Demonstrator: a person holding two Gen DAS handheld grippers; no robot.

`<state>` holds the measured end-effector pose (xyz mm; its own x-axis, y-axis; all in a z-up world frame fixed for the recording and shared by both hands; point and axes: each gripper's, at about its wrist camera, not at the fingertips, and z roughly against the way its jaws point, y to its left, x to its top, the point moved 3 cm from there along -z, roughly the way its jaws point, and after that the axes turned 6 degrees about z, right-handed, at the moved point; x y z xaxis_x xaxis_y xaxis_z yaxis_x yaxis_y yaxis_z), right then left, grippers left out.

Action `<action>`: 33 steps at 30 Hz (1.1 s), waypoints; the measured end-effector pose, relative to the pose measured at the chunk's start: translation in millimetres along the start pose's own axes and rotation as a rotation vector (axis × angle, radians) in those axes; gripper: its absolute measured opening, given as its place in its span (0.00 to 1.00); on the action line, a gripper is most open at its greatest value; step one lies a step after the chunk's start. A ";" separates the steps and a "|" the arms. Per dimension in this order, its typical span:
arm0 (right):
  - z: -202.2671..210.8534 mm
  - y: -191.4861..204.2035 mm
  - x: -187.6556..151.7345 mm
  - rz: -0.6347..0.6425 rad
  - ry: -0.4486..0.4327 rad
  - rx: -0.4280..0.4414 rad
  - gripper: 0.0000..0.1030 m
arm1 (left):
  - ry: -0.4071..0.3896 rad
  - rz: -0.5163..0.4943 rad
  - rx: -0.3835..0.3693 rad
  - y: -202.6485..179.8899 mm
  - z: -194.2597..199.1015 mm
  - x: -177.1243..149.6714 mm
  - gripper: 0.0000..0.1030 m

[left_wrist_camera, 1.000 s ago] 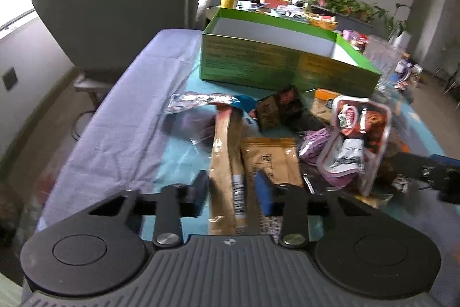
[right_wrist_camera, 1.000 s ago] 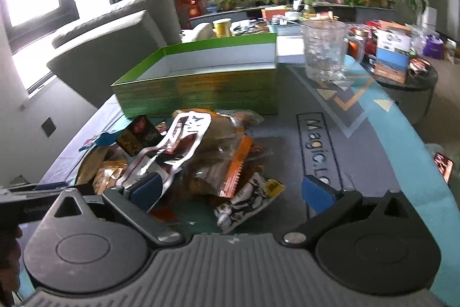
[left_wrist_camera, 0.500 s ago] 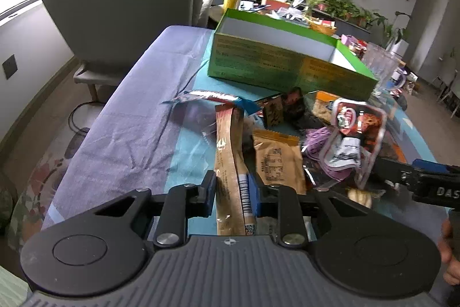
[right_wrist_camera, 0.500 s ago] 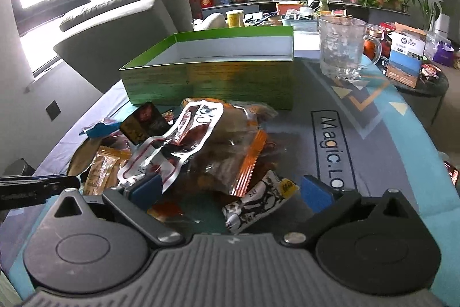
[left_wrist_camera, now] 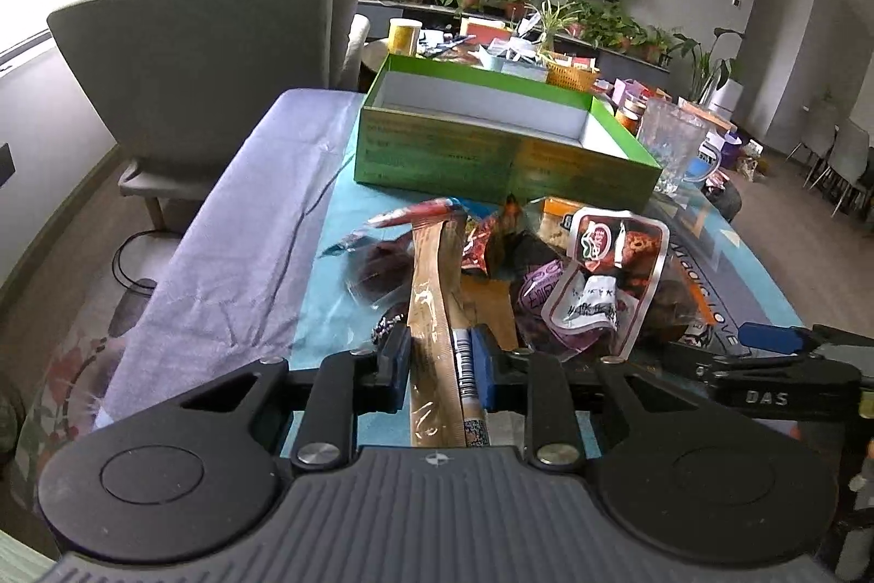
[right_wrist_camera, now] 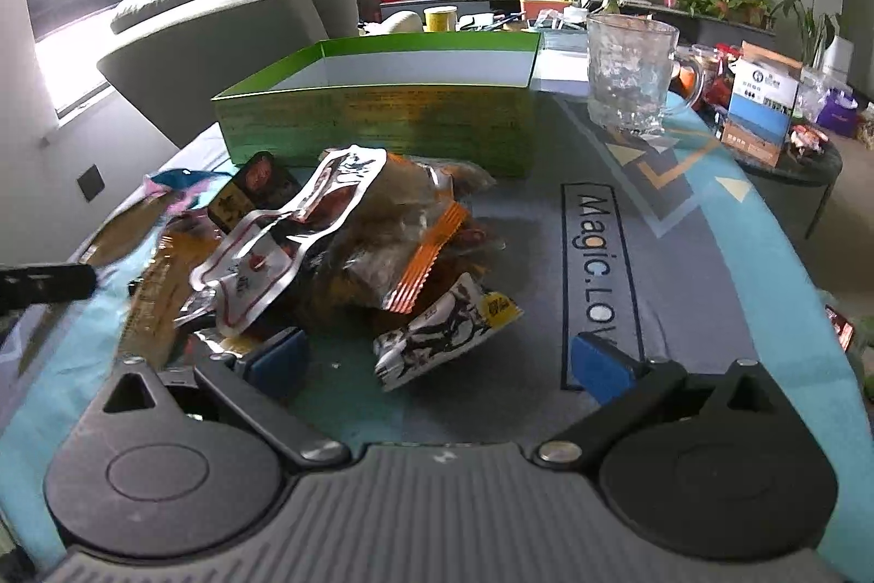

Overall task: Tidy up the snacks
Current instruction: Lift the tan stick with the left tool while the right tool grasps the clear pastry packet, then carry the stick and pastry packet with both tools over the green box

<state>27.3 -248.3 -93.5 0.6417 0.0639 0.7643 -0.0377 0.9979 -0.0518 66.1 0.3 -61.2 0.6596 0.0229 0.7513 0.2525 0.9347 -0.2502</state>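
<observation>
My left gripper (left_wrist_camera: 440, 364) is shut on a long tan snack packet (left_wrist_camera: 431, 288), holding it by its near end; the far end rests against the snack pile (left_wrist_camera: 573, 277). The pile holds a silver-and-red pouch (left_wrist_camera: 606, 271), dark red packets and an orange-edged bag (right_wrist_camera: 404, 249). My right gripper (right_wrist_camera: 437, 361) stands open at the pile's near side, a black-and-white packet (right_wrist_camera: 442, 337) lying loose between its pads. Beyond the pile sits an open green box (left_wrist_camera: 491, 157) with a bare white inside.
A glass mug (right_wrist_camera: 631, 75) stands right of the green box (right_wrist_camera: 382, 124). A grey armchair (left_wrist_camera: 207, 53) is past the table's left corner. A lilac cloth (left_wrist_camera: 246, 228) covers the table's left side. A small carton (right_wrist_camera: 762, 107) sits on a side table at right.
My left gripper's jaws closed onto the tan packet and rose a little with it, tilting it up off the table. The right gripper stayed where it was, still open.
</observation>
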 end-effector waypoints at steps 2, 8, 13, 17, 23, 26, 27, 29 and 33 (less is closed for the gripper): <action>-5.2 -0.6 1.3 0.005 0.010 -0.005 0.59 | -0.007 0.001 -0.005 -1.0 3.6 1.1 0.21; -7.8 4.5 0.8 -0.011 0.050 0.004 0.59 | -0.008 -0.003 -0.011 -2.6 5.7 -0.1 0.21; 21.8 11.1 -4.2 -0.024 0.017 0.023 0.59 | -0.015 0.006 -0.011 0.4 7.5 -1.1 0.21; 30.0 29.4 -8.0 -0.045 0.057 0.211 0.59 | -0.019 0.010 -0.010 0.3 9.5 -2.0 0.21; 8.5 63.8 -6.4 0.043 0.073 0.221 0.59 | -0.025 0.015 0.002 3.6 12.8 -2.8 0.21; 4.2 66.8 -4.5 0.048 0.074 0.208 0.59 | -0.025 0.024 0.008 4.9 12.5 -3.9 0.21; 4.6 66.9 -3.9 0.059 0.077 0.201 0.59 | -0.024 0.026 0.009 4.9 12.0 -4.4 0.21; 7.2 62.3 -4.2 0.059 0.074 0.189 0.58 | -0.024 0.025 0.004 3.7 12.3 -5.5 0.21; 15.5 59.0 -3.0 0.059 0.043 0.181 0.55 | -0.040 0.016 -0.006 1.0 18.4 -5.4 0.21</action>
<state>11.2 -189.5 -88.8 0.6663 0.1257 0.7350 -0.2105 0.9773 0.0238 49.7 7.6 -54.3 0.6345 0.0521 0.7712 0.2463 0.9321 -0.2656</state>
